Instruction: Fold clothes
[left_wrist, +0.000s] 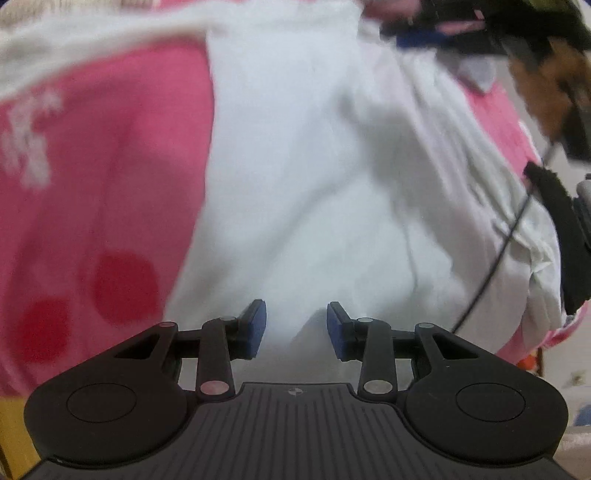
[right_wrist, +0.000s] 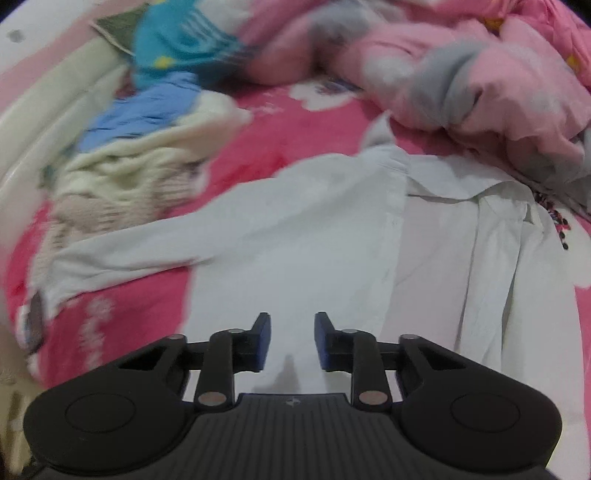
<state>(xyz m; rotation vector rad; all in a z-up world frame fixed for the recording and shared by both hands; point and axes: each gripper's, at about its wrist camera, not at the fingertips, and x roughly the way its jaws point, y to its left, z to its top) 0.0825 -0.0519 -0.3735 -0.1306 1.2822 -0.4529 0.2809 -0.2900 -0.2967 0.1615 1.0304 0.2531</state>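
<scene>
A white shirt (left_wrist: 314, 166) lies spread on a pink bedsheet (left_wrist: 92, 184) and fills the middle of the left wrist view. My left gripper (left_wrist: 296, 328) hovers close over it, open, with a low ridge of the cloth showing in the gap and neither pad pressing on it. In the right wrist view the same white shirt (right_wrist: 295, 240) lies flat with one sleeve stretched out to the left and its collar at the far end. My right gripper (right_wrist: 291, 339) stands open above the shirt's body with nothing between its fingers.
A cream knit garment (right_wrist: 122, 177), a blue one (right_wrist: 140, 118) and a teal one (right_wrist: 177, 44) are heaped at the far left. A rumpled pink quilt (right_wrist: 480, 85) lies at the far right. A brown furry sleeve (left_wrist: 546, 81) and a black cable (left_wrist: 498, 258) cross the left view's right edge.
</scene>
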